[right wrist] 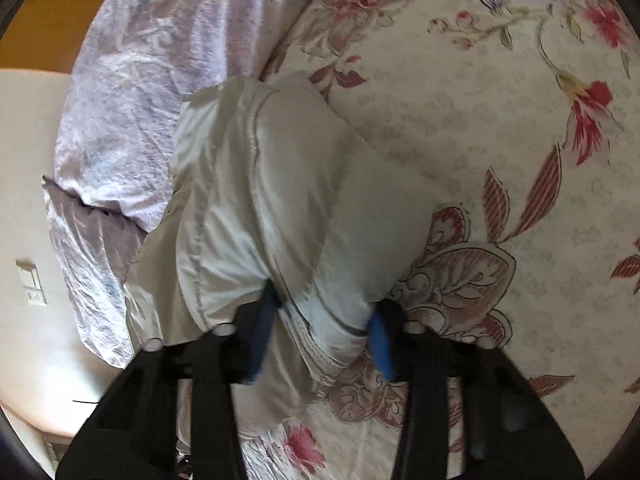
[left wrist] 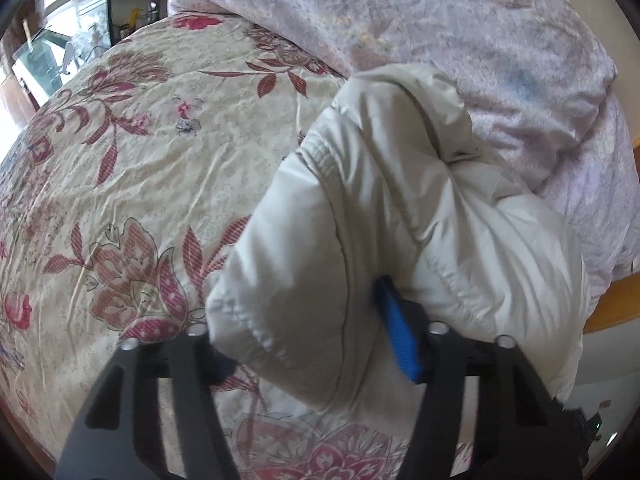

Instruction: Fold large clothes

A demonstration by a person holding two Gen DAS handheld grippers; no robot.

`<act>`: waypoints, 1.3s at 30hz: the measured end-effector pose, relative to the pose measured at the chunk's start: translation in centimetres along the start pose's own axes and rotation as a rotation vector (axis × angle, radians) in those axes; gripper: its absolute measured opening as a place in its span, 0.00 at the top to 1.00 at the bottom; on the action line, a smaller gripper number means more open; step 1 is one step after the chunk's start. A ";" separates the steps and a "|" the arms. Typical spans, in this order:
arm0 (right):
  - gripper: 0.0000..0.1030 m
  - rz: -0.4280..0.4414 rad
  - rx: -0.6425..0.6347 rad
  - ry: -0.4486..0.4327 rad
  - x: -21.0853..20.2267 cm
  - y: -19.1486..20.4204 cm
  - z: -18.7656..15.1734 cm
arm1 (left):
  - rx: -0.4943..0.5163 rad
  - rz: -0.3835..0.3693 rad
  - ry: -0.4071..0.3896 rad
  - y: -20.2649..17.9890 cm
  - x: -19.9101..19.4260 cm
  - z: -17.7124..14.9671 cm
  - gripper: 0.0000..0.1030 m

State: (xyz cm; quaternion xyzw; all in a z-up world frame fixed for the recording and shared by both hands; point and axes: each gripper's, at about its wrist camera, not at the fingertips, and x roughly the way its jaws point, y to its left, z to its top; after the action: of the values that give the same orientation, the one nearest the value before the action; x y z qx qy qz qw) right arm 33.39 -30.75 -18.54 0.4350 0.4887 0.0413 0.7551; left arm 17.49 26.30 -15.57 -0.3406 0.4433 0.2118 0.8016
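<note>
Gripping white padded jacket [left wrist: 400,208] bulk: left gripper [left wrist: 304,344] and right gripper [right wrist: 324,328] both clamped on folds. Lift evenly toward twelve o'clock, clearing floral bedsheet [left wrist: 140,140].

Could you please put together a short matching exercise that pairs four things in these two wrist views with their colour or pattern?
Things:
1. jacket
2. bedsheet
3. quilt
4. pads of the right gripper

Colours or patterns:
A. pale lilac, crumpled
B. blue
C. cream with red flowers
D. plain off-white, padded

Pairs: 1-D, 2-C, 3-A, 4-B
</note>
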 end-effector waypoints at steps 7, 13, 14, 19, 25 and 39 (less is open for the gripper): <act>0.83 0.028 -0.002 -0.013 -1.6 0.3 -0.6 | 0.033 -0.014 -0.058 -0.3 -1.3 -0.5 0.82; 0.85 0.067 0.007 -0.001 -2.9 0.4 -1.4 | 0.075 -0.020 -0.109 -0.1 -3.9 -1.2 0.85; 0.85 0.068 0.005 0.008 -3.2 0.3 -1.8 | 0.078 -0.020 -0.108 0.0 -4.3 -1.3 0.85; 0.85 0.053 -0.016 0.056 -4.5 -0.9 -3.9 | 0.071 -0.027 -0.088 1.7 -6.4 -2.6 0.85; 0.78 -0.051 -0.099 0.077 -5.8 -1.2 -5.6 | 0.115 0.004 -0.066 3.1 -7.3 -4.8 0.81; 0.47 -0.442 -0.353 -0.186 -8.8 4.1 -3.5 | 0.174 0.138 -0.051 3.1 -6.6 -4.9 0.41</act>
State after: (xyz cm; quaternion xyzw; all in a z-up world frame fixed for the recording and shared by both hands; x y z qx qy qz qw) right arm 27.57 -30.37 -10.01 0.1816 0.4857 -0.0797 0.8513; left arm 9.33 24.58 -12.92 -0.2328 0.4618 0.2359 0.8227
